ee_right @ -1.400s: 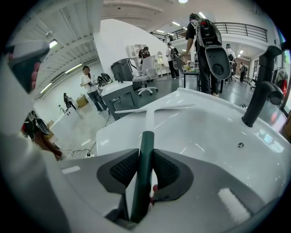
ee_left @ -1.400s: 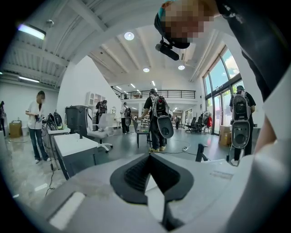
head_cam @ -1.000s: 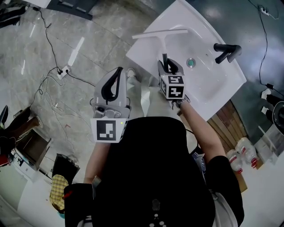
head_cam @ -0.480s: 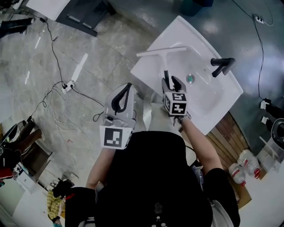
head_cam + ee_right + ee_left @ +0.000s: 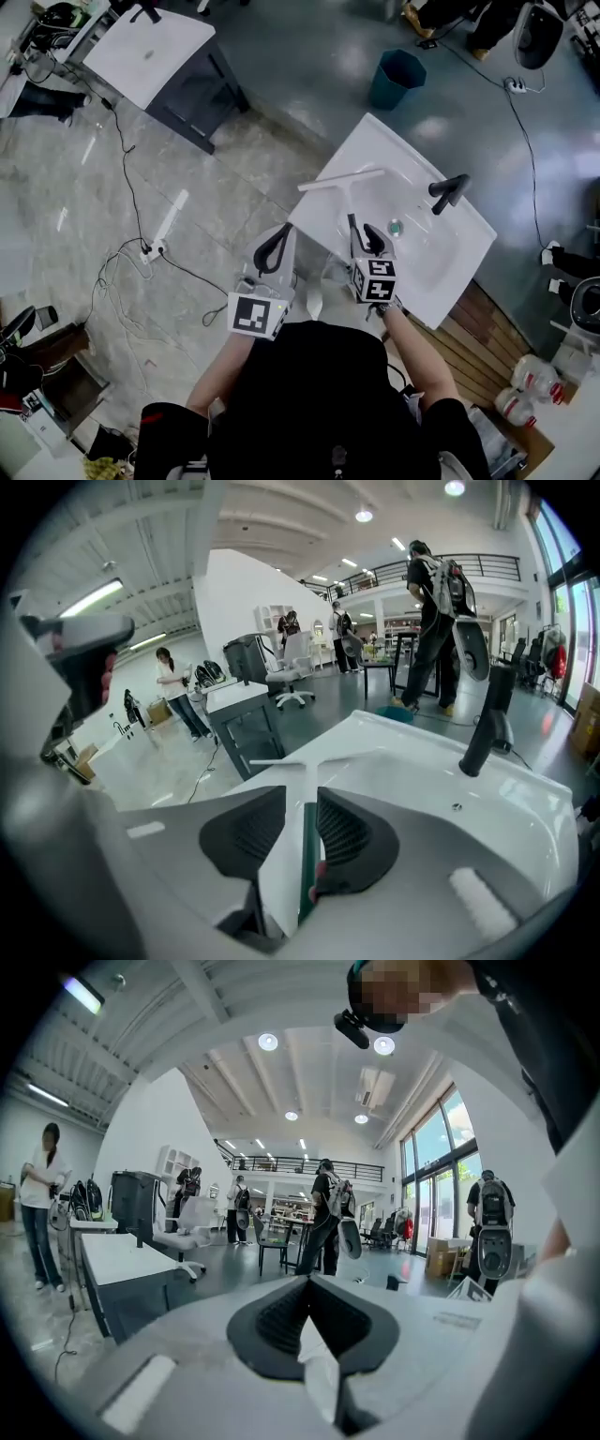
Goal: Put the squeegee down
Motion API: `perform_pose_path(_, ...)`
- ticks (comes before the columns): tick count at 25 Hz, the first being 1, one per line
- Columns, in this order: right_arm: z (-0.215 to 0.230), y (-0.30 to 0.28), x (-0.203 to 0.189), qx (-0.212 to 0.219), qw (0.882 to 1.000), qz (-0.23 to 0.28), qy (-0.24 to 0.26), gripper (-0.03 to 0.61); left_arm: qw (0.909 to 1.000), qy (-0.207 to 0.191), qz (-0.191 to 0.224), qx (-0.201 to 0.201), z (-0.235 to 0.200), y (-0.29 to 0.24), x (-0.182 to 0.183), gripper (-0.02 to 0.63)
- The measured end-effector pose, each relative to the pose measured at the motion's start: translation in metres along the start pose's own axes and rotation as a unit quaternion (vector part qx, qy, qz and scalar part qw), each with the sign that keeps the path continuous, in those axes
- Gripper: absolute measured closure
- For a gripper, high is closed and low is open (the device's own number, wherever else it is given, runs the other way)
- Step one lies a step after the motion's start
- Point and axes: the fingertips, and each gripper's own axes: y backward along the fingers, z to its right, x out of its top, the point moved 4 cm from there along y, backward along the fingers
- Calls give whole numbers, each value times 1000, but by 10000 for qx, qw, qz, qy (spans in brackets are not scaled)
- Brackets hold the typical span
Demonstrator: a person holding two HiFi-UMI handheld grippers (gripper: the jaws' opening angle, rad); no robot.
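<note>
The squeegee (image 5: 339, 182) lies flat on the white sink (image 5: 441, 253), its white blade along the far left rim and its dark green handle pointing back at me. My right gripper (image 5: 362, 225) hovers just above the handle's near end. In the right gripper view the squeegee (image 5: 307, 841) shows in the gap between the jaws, which are closing. It lies nearer the right pad, and white basin shows on its left. My left gripper (image 5: 279, 234) hangs off the sink's near left edge, empty. In its own view the left gripper (image 5: 307, 1281) has its tips together.
A black faucet (image 5: 448, 192) and a drain (image 5: 395, 227) sit on the sink's right half. A blue bin (image 5: 394, 77) and a white desk (image 5: 150, 52) stand beyond. Cables and a power strip (image 5: 150, 251) lie on the floor at left. People stand in the hall.
The head view has risen and takes in more of the room. My right gripper has lifted a little above the squeegee, which stays where it lay on the sink. The left gripper hardly moved.
</note>
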Motion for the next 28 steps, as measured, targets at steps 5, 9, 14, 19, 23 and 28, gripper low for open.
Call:
perform_pose_path(5, -13, 35, 31, -203, 9985, 514, -6, 556, 9994, 4, 249, -255, -4, 8, 19, 612)
perform_pose_path(9, -27, 59, 52, -345, 9954, 889, -101, 575, 9979, -66, 473, -440, -10, 18, 34, 612)
perform_pose_path(14, -51, 83, 80, -299, 9891, 1442, -1, 575, 9949, -294, 761, -596, -19, 29, 53, 612)
perform_pose_path(19, -82, 109, 123, -135, 9759, 2176, 110, 575, 9907, -512, 1030, -721, -28, 45, 80, 612)
perform_pose_path(23, -109, 139, 151, 108, 9613, 2743, 243, 575, 9884, -546, 1148, -831, -31, 61, 99, 612)
perform_pose_path(28, -126, 184, 173, 202, 9442, 3275, 287, 575, 9848, -694, 1277, -950, -22, 74, 117, 612)
